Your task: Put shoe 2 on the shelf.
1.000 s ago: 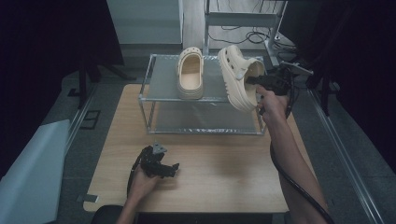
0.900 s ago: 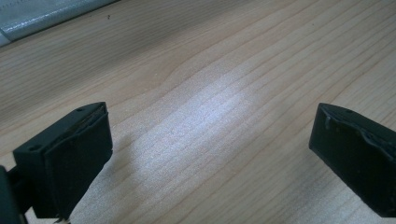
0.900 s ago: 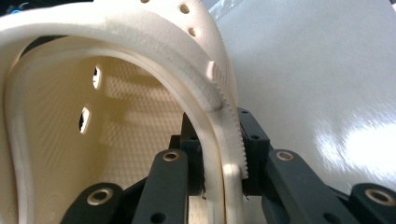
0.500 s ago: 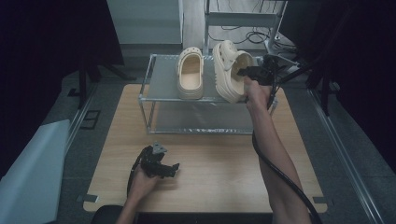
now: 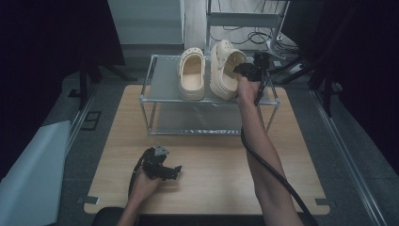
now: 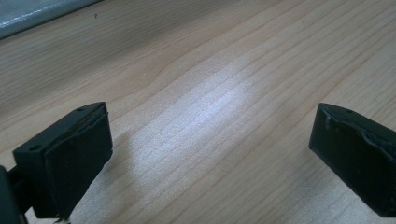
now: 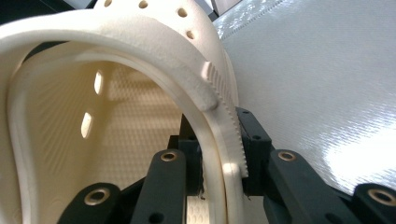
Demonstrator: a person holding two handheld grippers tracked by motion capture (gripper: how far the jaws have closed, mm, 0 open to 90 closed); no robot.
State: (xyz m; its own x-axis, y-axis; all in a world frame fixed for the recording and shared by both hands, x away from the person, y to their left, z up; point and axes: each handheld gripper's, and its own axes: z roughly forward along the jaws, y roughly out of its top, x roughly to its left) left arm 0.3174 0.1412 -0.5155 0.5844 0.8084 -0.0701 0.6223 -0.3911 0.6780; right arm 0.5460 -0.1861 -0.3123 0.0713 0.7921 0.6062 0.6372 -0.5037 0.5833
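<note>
Two cream clogs are on the top shelf of a metal rack (image 5: 160, 96). One clog (image 5: 192, 75) lies flat, sole down. The other clog (image 5: 226, 70) stands tilted on its side just right of it, and my right gripper (image 5: 239, 71) is shut on its rim. In the right gripper view the jaws pinch the clog's side wall (image 7: 223, 154), one pad inside the shoe and one outside, over the grey shelf (image 7: 317, 79). My left gripper (image 5: 175, 169) rests on the wooden table (image 5: 211, 160) near its front, open, with bare wood (image 6: 210, 121) between its jaws.
The rack has a lower shelf (image 5: 202, 123) with nothing on it. A black cable (image 5: 263, 160) trails along the right forearm. Dark curtains flank the table, and a pale sheet (image 5: 28, 179) lies on the floor at the left.
My right gripper has carried the tilted clog leftward and onto the rack's top shelf, close beside the flat clog. The left gripper has stayed in place.
</note>
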